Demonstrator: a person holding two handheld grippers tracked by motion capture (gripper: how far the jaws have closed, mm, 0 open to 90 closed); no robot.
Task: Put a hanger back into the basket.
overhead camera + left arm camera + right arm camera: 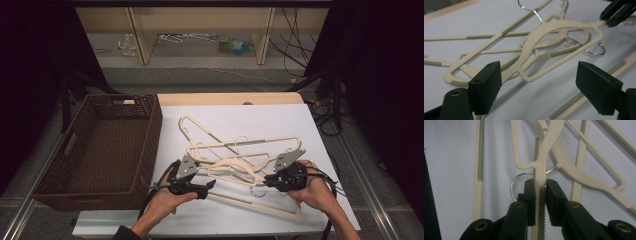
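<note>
While your right gripper [540,186] pinches the top hanger [549,142] and your left gripper [536,82] gapes empty, lifting could drag the tangled hangers [200,131] beneath. Their wire hooks [530,10] may snag.

The thin plastic coat hangers [235,160] are cream, a pale sandy colour. Each one has grey-green strips with tiny ridges like little teeth, and a shiny silver wire hook [530,10]. One cream hanger [541,170] sits between the black jaws of the right gripper [540,188], with a ridged strip right by the pads. The left gripper [549,82] is black too, with small gold rings. The woven basket [75,145] is dark brown. The table sheet [310,125] is white.
</note>
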